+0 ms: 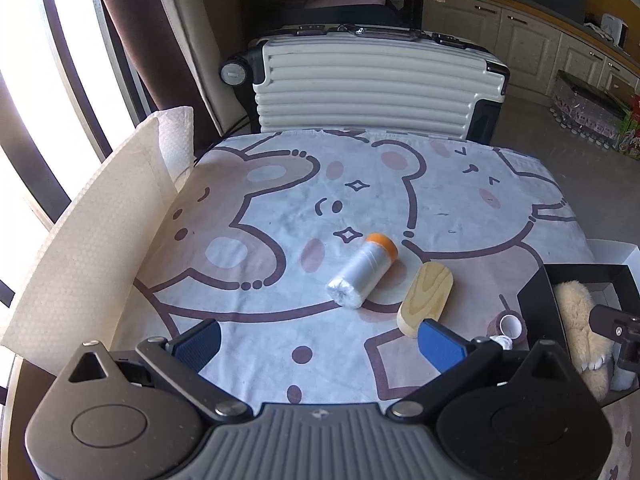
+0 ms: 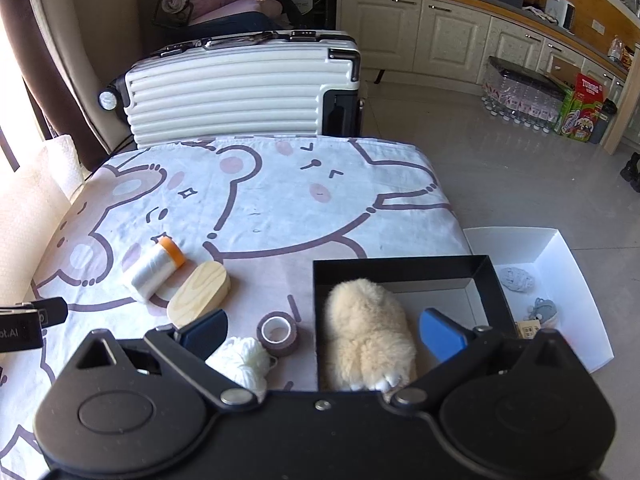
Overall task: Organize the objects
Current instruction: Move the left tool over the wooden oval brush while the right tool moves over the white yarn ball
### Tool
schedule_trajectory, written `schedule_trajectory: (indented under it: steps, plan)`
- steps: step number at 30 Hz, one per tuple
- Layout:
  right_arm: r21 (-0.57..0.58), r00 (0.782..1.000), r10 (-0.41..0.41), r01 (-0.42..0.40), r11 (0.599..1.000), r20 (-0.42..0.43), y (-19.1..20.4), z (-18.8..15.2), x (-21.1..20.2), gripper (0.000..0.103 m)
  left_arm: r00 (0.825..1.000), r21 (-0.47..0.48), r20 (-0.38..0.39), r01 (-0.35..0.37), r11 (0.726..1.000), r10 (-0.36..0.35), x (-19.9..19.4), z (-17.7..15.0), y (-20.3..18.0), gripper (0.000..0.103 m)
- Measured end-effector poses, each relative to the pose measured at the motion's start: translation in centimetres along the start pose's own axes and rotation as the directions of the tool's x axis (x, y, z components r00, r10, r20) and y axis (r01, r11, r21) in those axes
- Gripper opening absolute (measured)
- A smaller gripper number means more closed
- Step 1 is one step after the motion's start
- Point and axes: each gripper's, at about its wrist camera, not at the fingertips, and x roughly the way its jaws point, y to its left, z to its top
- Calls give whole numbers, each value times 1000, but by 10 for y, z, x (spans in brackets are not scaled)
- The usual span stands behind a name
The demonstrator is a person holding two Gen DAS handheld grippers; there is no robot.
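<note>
Both tools spread wide and empty above a table (image 2: 280, 184) draped in a bear-print cloth, mid-sort. Left tool (image 1: 320, 340) poised over the near edge, blue pads apart, nothing between them. Right tool (image 2: 324, 332) likewise wide, hanging over the front wall of a black box (image 2: 400, 264) with a cream plush toy (image 2: 368, 332) already lying inside. Still loose on the cloth: an orange-capped film roll (image 1: 362, 274) on its side, touching or just beside an oval wooden block (image 1: 426, 298); nearer the box, a ring of brown tape (image 2: 278, 332) and a ball of white yarn (image 2: 240, 360). Beyond the table's right edge, a white tray (image 2: 560, 248) holding a few small grey pieces.

Risks, judged from this layout: roll lying on its curved side, likely to trundle off if nudged by a pad closing on the block; slick wrap liable to slip from a shallow pinch. Yarn soft and prone to snag or trail a strand on a finger. Tape ring and yarn nearly touching, so one grasp apt to drag both. Right tool close over the box wall, a careless descent liable to catch the rim and shift or tip the box. Both tools working the same crowded corner, collision possible.
</note>
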Motion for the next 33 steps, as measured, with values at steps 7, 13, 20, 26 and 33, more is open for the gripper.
schedule_trajectory:
  steps: [7,13,20,26,33]
  plan:
    - [-21,1000,15,-14,1000,12,10,1,-2,103,1000,1,19,-6,1000,6,-3,2,4,103]
    - [14,999,44,-44,999,22,12,2,-4,103,998,5,62,-3,1000,2,-8,3,3,103]
    - [51,996,84,-85,995,7,17,3,0,103,993,15,117,-14,1000,12,-5,4,2,103]
    - [69,987,156,-153,986,-41,18,1,17,103,988,-21,152,-9,1000,13,8,6,1,103]
    - [135,961,255,-240,961,-107,21,1,44,103,992,-3,129,18,1000,-18,36,13,-7,103]
